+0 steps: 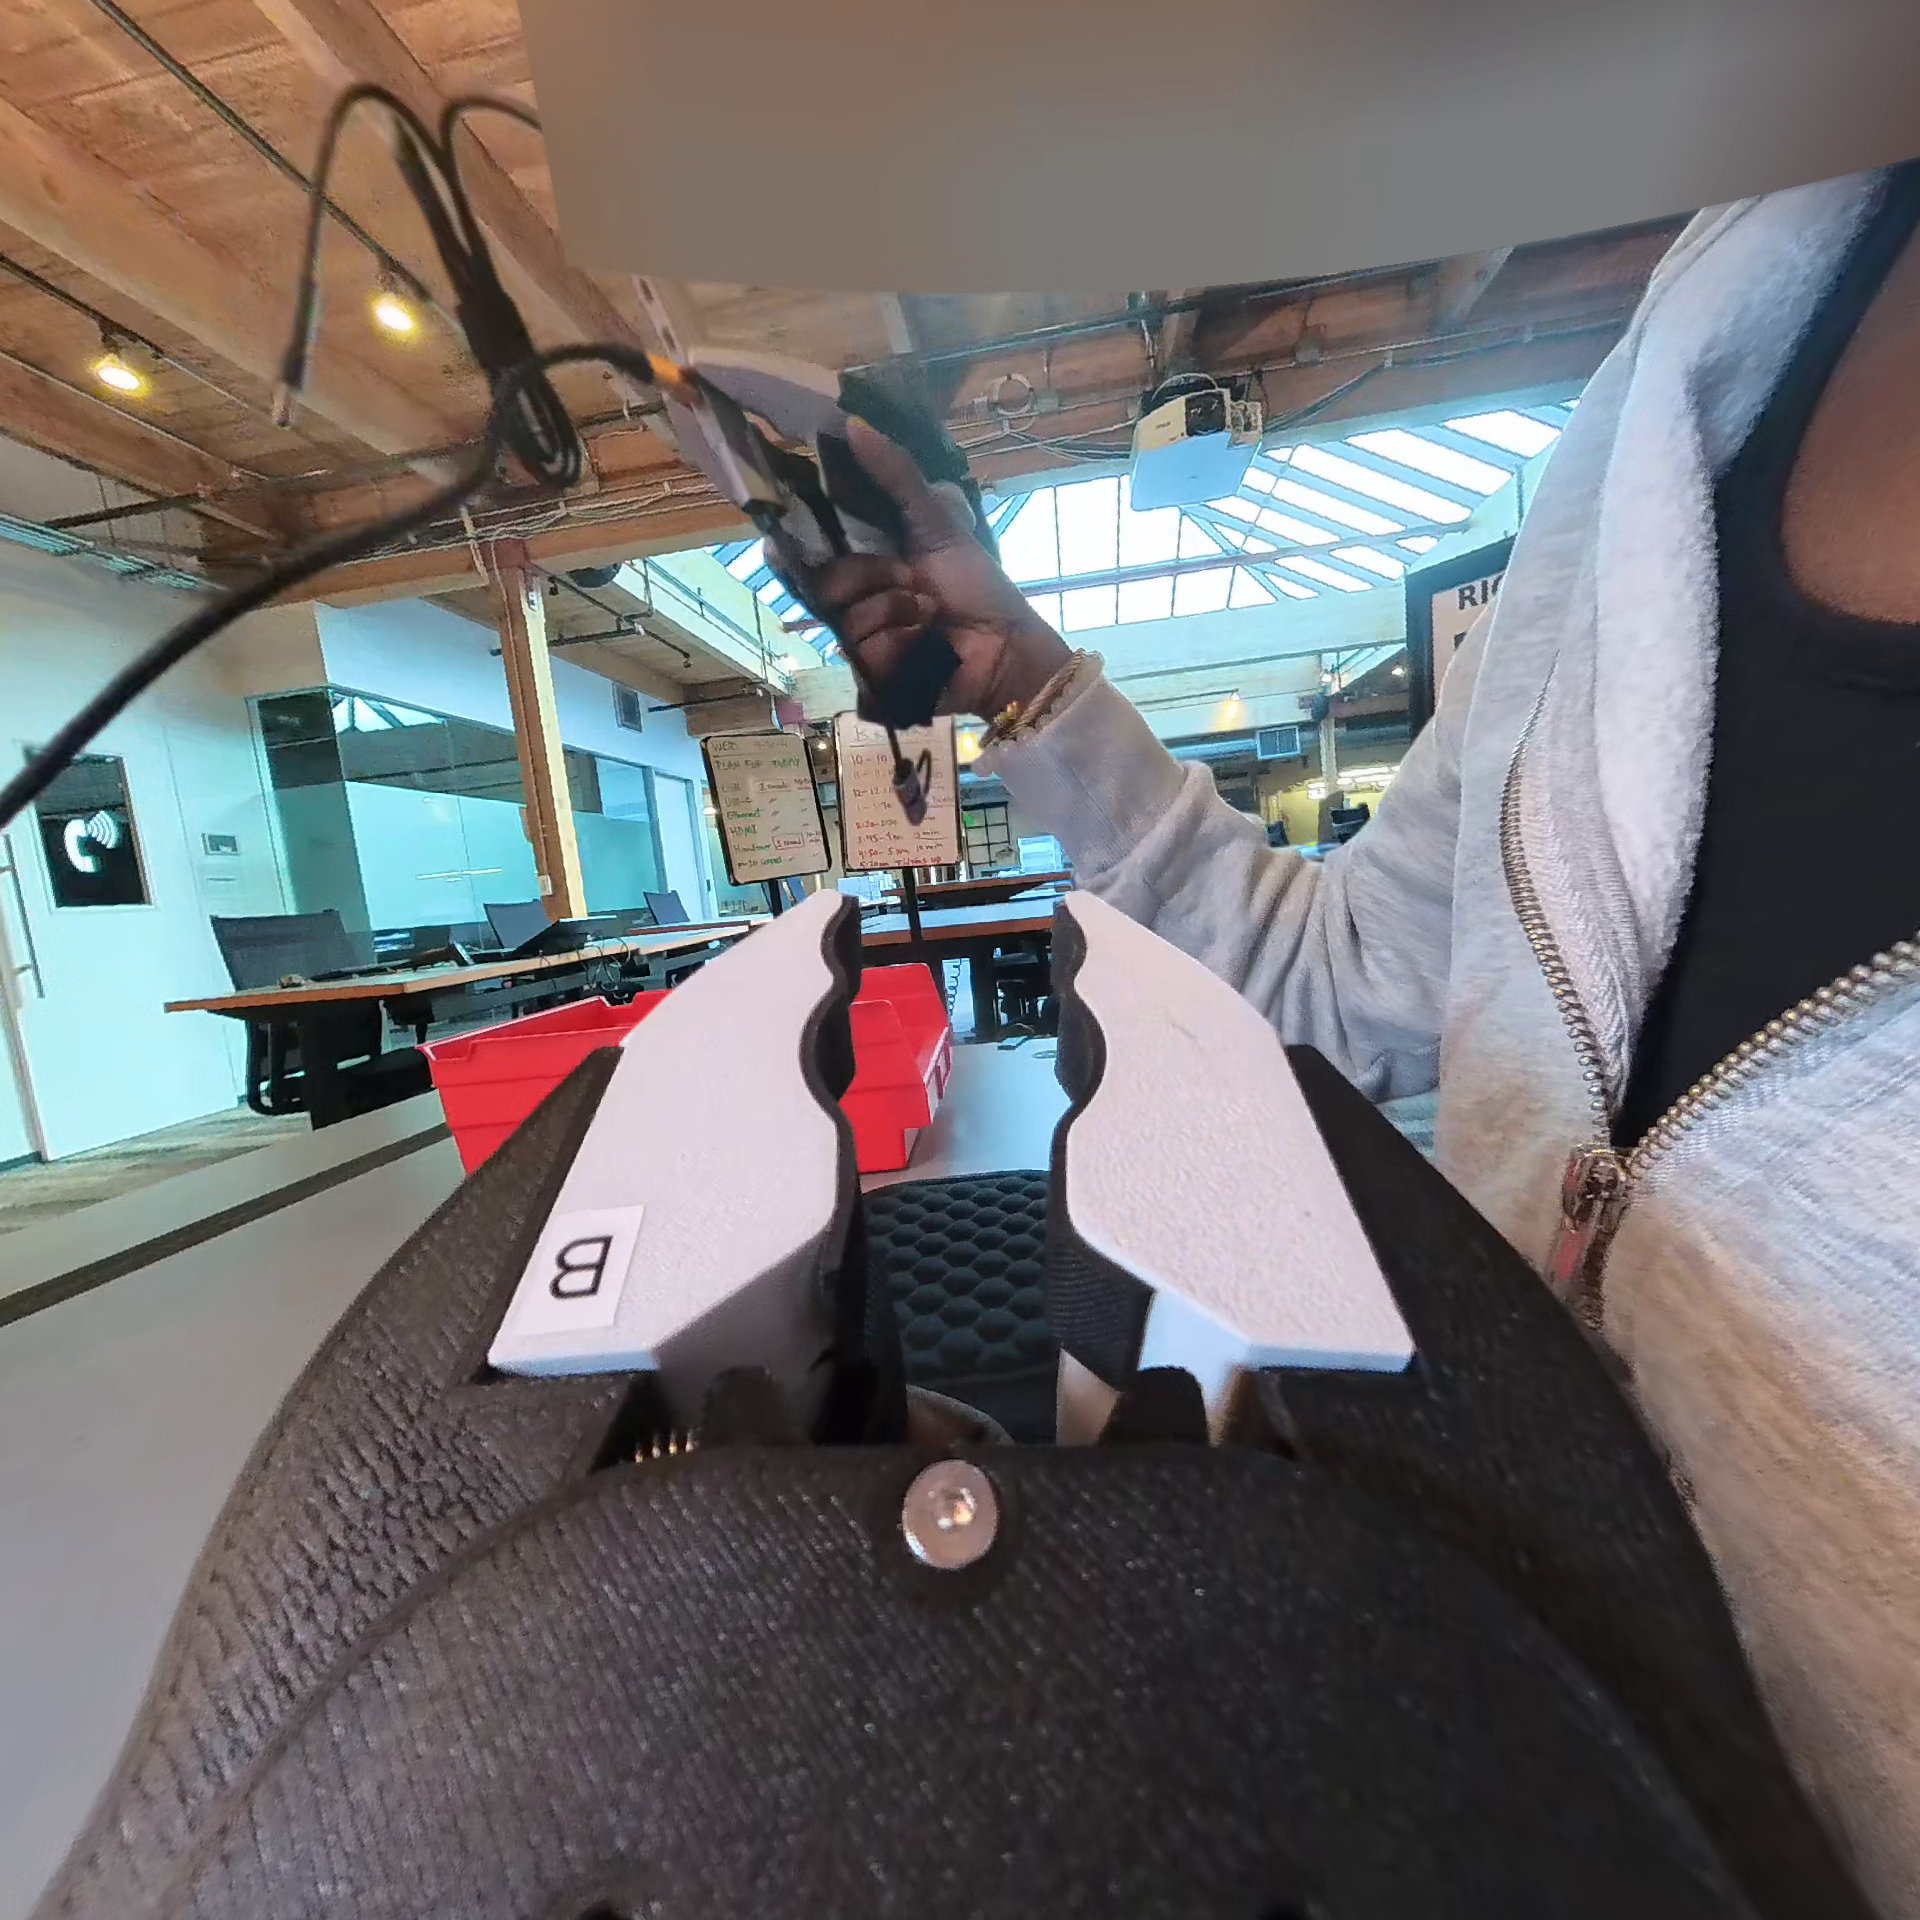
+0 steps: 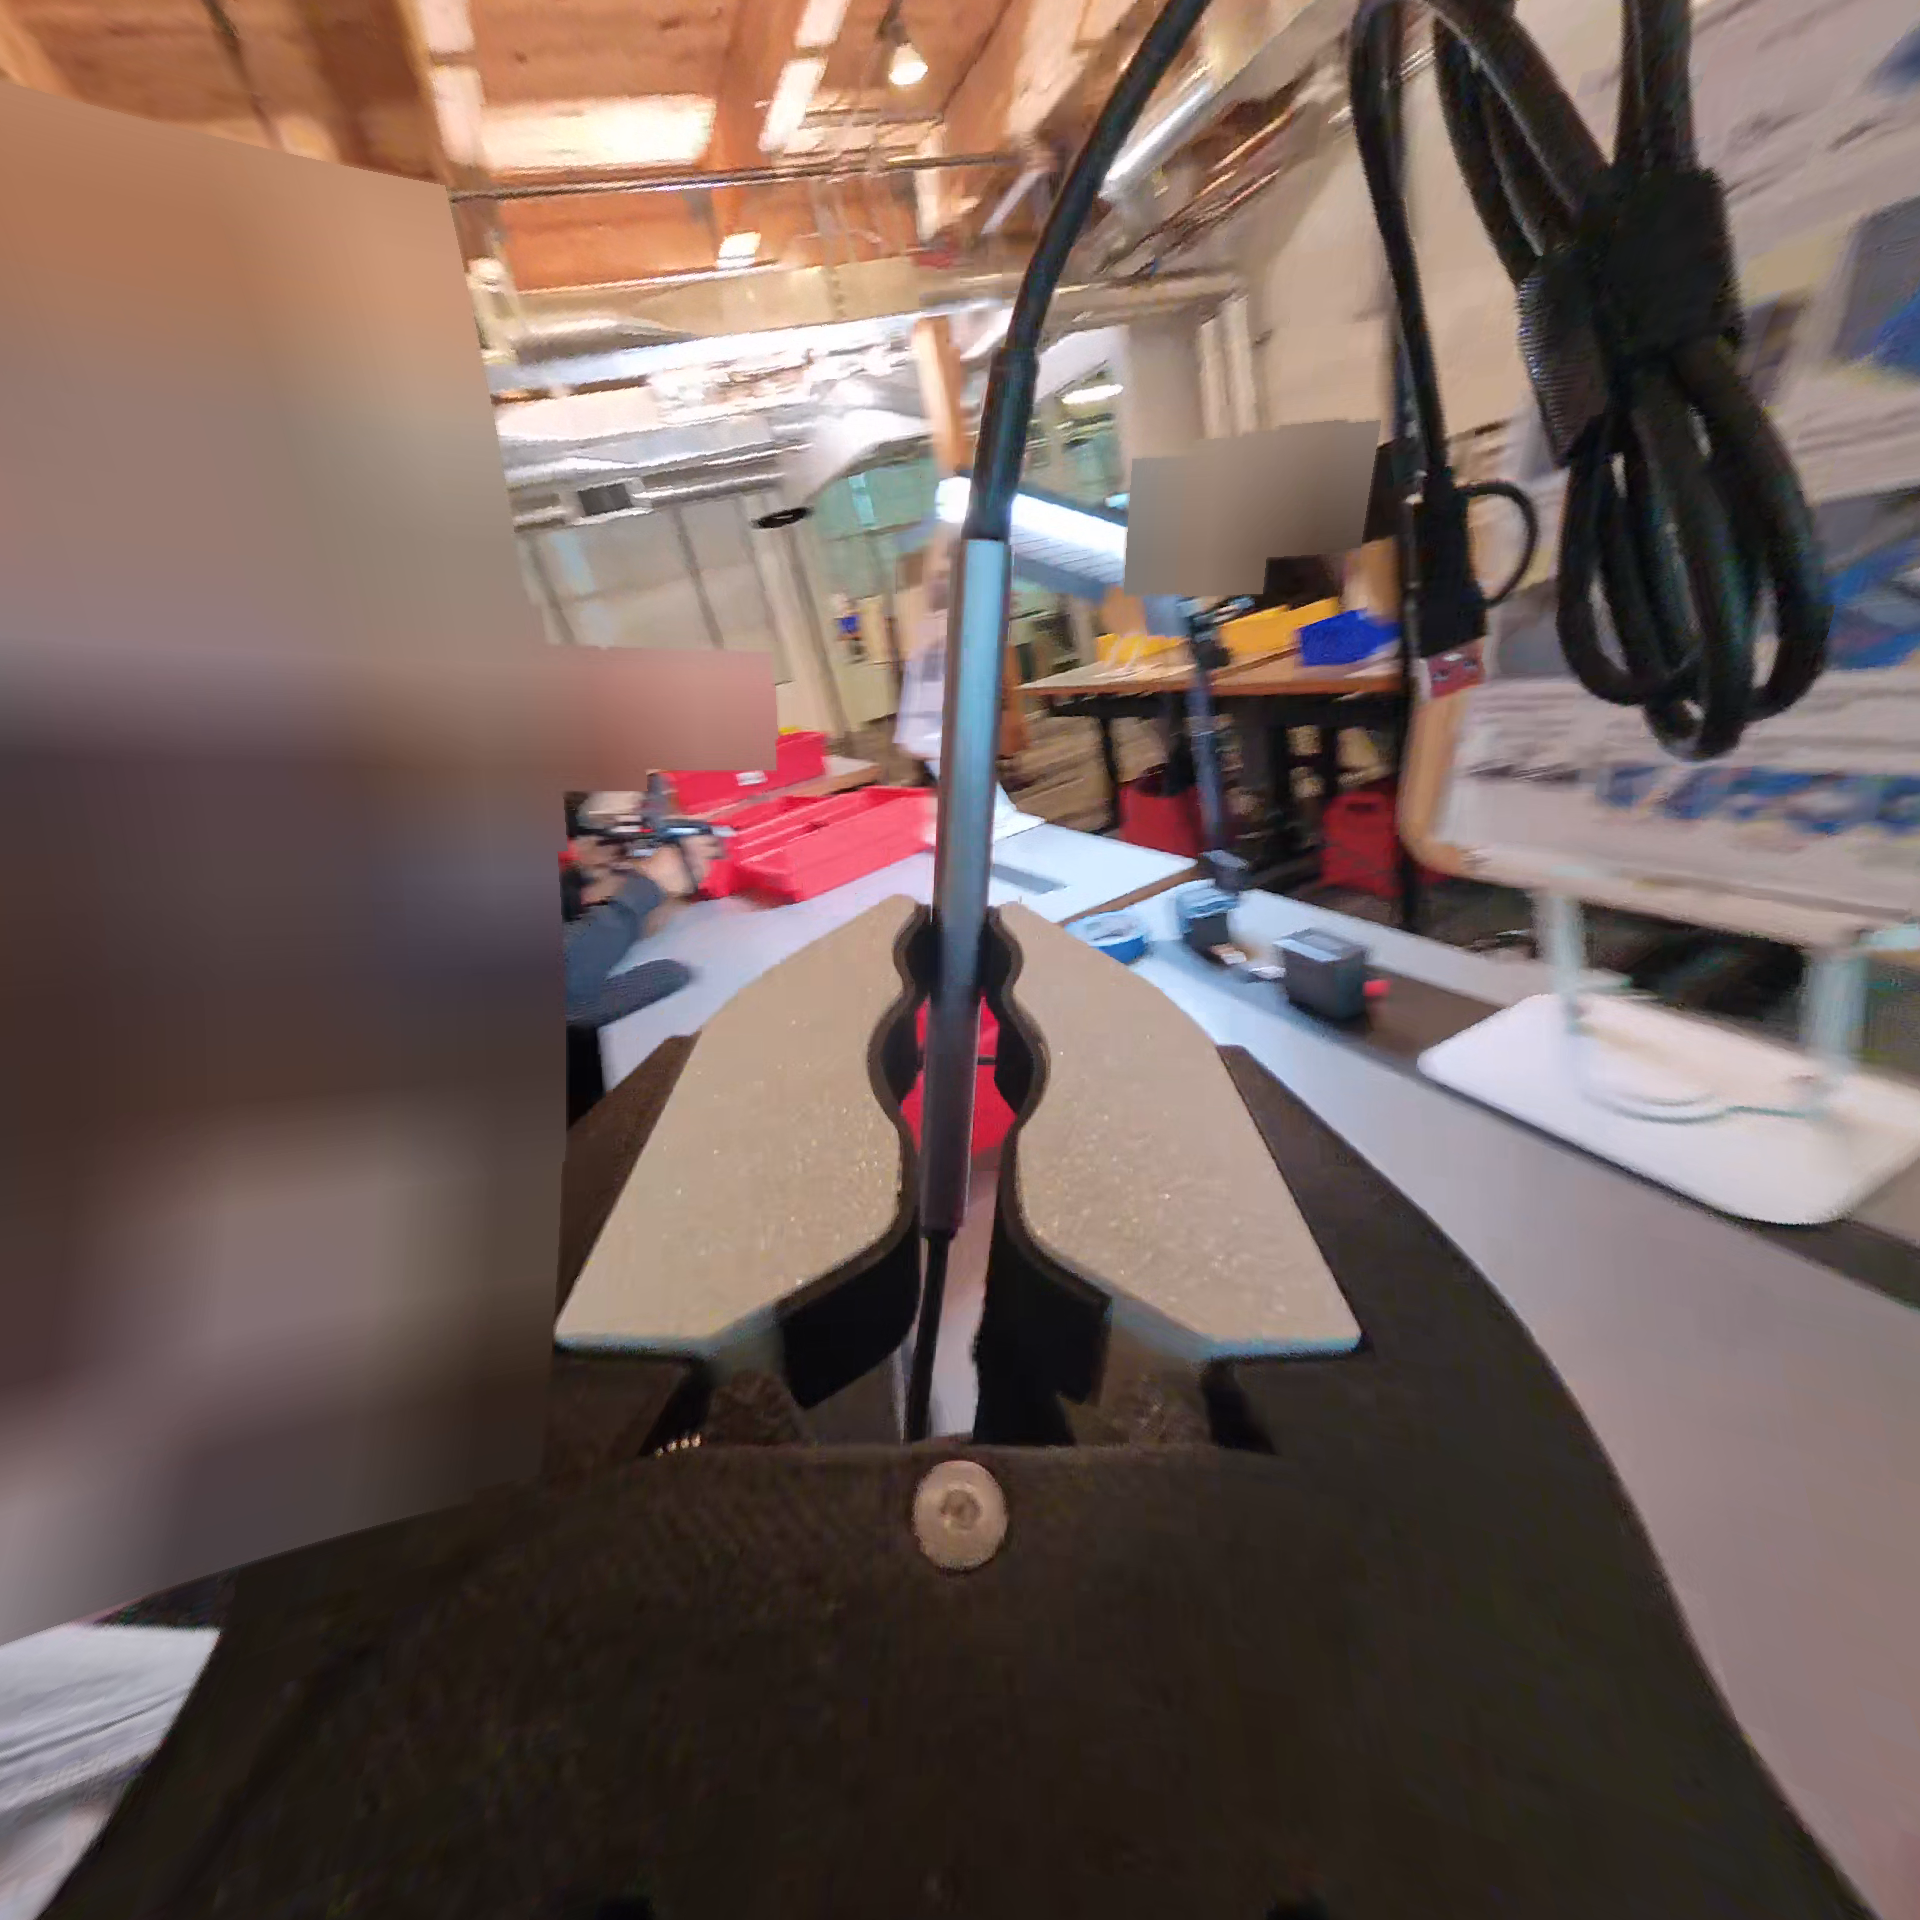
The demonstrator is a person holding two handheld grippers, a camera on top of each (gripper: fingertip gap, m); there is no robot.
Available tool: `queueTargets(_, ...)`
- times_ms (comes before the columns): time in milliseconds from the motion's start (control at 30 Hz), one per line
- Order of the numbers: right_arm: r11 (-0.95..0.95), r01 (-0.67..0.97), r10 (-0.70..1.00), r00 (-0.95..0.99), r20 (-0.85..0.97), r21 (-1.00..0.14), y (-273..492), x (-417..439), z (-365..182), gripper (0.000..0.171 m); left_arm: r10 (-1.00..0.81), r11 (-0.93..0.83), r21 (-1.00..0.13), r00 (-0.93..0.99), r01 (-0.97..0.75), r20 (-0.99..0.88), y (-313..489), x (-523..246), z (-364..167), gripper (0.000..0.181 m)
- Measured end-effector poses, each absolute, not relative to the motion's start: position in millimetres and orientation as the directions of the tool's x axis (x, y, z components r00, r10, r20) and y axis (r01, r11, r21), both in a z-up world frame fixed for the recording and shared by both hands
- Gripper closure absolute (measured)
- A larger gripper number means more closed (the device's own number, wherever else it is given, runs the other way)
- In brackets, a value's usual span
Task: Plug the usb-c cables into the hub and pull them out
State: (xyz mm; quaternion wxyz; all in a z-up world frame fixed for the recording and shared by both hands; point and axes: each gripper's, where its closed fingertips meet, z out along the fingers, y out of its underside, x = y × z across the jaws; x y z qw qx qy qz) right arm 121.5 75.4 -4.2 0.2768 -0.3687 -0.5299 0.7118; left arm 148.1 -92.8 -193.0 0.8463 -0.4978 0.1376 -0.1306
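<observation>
In the right wrist view my right gripper point(image 2: 961, 920) is shut on a slim grey hub point(image 2: 966, 790), seen edge-on and upright between the fingers. A black cable point(image 2: 1023, 312) runs up from the hub's top. A strapped bundle of black cable point(image 2: 1652, 416) and a black plug point(image 2: 1444, 582) hang at the upper right. In the left wrist view my left gripper point(image 1: 956, 925) is open and empty, low in front. The right gripper point(image 1: 727, 416) shows high above it, in a hand, holding the hub point(image 1: 743, 457) with black cables point(image 1: 499, 343) dangling to the left.
Red bins point(image 1: 520, 1081) stand on the grey table just beyond my left gripper. A person in a grey hoodie point(image 1: 1558, 727) fills the right. In the right wrist view a white stand base point(image 2: 1662, 1101), a black box point(image 2: 1325, 977) and a blue tape roll point(image 2: 1117, 935) sit on the table. Some 25 cm of space lies between my two pairs of fingers.
</observation>
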Motion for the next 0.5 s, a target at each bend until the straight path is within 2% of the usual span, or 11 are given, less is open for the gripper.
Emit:
queueTargets(167,-0.137,-0.061,0.959,-0.257,-0.117,-0.989,160,125,-11,0.162,-0.355,0.467,-0.878,0.932,0.107,-0.075,-92,144,-192,0.146)
queueTargets(300,-0.018,-0.02,1.0,0.002,-0.018,-1.0,217,138,-24,0.162,-0.356,0.47,-0.874,0.933,0.123,-0.06,-93,141,-192,0.146)
queueTargets(500,0.045,-0.002,0.989,0.138,0.044,-0.999,255,163,-21,0.162,-0.356,0.466,-0.876,0.933,0.126,-0.056,-92,141,-192,0.147)
